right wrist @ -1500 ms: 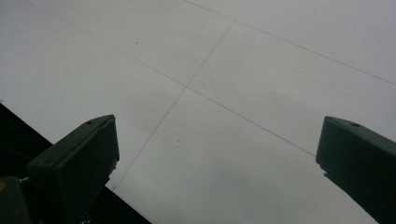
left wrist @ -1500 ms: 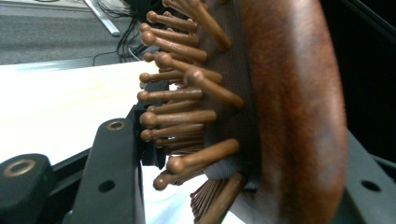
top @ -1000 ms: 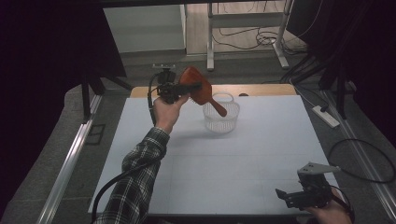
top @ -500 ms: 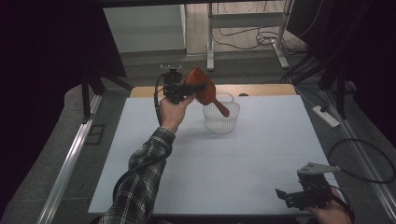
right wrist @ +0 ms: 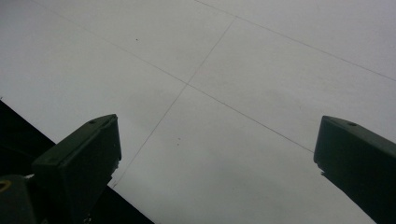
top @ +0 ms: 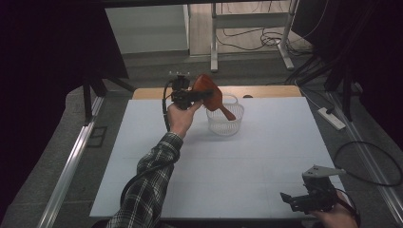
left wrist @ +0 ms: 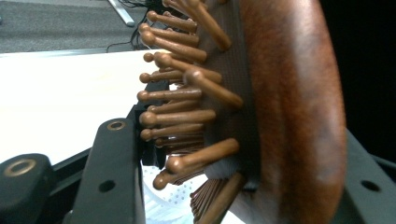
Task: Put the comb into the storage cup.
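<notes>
One thing is in play: the wooden hairbrush (top: 209,92), and your left claw (top: 190,96) has it clamped by the head, jaws closed on either side of it. In the left gripper view you can see the round-tipped bristles (left wrist: 182,93) pointing toward one jaw and the smooth brown back (left wrist: 289,107) lying against the other. From the high view, the brush is held up over the far side of the tabletop (top: 237,166), tilted, with its handle (top: 227,114) slanting down into the mouth of the white mesh basket (top: 225,124). Whether the handle tip touches the basket's wall or floor, you cannot tell from here.

Your right claw (top: 304,199) sits low at the near right corner, jaws spread wide over bare tabletop, holding nothing.

Judging by this, the pickup and carry are done and you are most of the way there. What is left: lower the brush further into the basket, let go, and draw your left hand clear.
</notes>
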Action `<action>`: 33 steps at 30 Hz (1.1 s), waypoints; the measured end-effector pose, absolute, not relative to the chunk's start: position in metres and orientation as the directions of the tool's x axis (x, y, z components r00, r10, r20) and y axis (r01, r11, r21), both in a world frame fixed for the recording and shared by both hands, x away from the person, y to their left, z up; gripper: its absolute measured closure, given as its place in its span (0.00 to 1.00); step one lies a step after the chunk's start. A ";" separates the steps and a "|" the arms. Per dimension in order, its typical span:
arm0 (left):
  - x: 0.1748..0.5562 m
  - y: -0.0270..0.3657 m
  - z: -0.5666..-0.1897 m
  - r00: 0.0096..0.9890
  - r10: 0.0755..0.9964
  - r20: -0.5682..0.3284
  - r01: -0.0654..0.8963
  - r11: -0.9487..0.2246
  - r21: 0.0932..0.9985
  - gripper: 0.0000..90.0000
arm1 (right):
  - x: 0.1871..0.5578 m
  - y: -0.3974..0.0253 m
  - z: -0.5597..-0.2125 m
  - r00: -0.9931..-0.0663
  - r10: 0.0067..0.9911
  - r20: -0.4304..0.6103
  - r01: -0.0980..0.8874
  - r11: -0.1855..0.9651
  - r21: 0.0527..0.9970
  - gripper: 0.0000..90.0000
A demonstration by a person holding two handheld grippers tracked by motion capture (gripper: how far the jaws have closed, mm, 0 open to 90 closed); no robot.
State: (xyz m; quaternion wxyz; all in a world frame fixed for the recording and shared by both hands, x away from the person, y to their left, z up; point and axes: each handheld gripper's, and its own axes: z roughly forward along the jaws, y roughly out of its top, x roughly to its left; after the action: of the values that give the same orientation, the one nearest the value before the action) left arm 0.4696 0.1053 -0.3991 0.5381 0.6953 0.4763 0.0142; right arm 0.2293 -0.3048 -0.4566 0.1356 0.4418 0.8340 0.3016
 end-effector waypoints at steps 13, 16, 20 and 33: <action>0.468 0.101 -0.414 0.541 0.680 -0.495 0.656 0.028 0.754 0.56 | 0.229 -0.304 -0.457 -0.573 0.818 0.039 0.658 0.432 0.617 0.01; 0.468 0.099 -0.417 0.538 0.681 -0.497 0.660 0.026 0.750 0.56 | 0.229 -0.304 -0.457 -0.573 0.818 0.038 0.658 0.432 0.617 0.01; 0.468 0.097 -0.421 0.533 0.686 -0.495 0.663 0.024 0.748 0.56 | 0.230 -0.304 -0.457 -0.574 0.818 0.038 0.658 0.433 0.616 0.01; 0.467 0.090 -0.430 0.524 0.697 -0.490 0.667 0.023 0.745 0.56 | 0.230 -0.304 -0.457 -0.576 0.817 0.040 0.659 0.434 0.614 0.01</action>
State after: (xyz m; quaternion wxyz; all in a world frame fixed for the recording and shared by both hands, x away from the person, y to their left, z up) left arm 0.4670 0.0896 -0.4296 0.5230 0.6988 0.4877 0.0142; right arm 0.2297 -0.3042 -0.4570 0.1328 0.4411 0.8363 0.2973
